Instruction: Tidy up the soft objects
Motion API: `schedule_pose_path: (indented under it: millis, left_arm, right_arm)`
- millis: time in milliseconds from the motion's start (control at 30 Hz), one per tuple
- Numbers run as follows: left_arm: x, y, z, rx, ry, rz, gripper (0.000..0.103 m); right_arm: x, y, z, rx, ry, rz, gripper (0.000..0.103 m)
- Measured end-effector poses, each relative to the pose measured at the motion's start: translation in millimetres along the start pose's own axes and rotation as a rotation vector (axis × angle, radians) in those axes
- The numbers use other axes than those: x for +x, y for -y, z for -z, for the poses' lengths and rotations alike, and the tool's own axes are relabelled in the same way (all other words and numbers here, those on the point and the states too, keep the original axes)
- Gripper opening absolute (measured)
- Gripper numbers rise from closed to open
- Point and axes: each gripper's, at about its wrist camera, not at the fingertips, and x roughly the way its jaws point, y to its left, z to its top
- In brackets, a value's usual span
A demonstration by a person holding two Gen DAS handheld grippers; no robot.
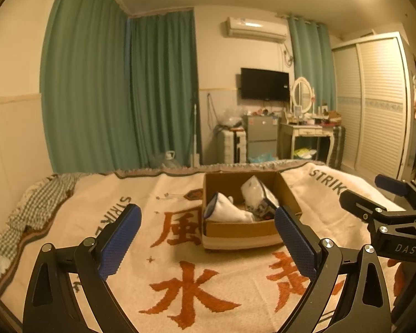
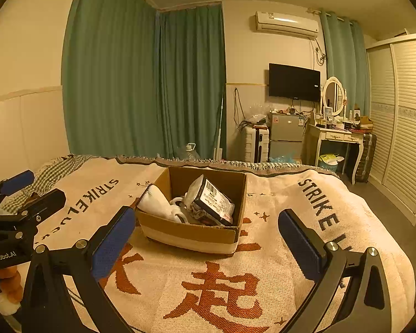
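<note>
nearest the cameras, the left gripper (image 1: 208,236) and the right gripper (image 2: 206,242) both hover low over the near part of the bed (image 2: 332,299), each with its blue pads spread wide apart and holding nothing. they sit side by side, pointed forward toward the cardboard box (image 2: 191,233), which rests near the middle of the blanket-covered bed. inside it lie a rolled white cloth (image 2: 159,204) against the left wall and a wrapped soft packet (image 2: 210,201) leaning toward the right. the likely risk: the box sits on yielding bedding, so a push on a wall could tip or slide it, and the packet, propped high, could spill over the rim. the far edge of the bed shows no loose items.
</note>
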Motion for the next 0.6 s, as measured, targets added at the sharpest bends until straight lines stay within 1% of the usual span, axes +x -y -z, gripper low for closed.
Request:
schedule_pose_path:
  millis: [600]
  left_arm:
    - [-1.4, -1.5, 1.8, 0.002, 0.000, -0.002, 0.098]
  right_arm:
    - [2.3, -1.7, 2.5, 0.002, -0.001, 0.000, 0.103]
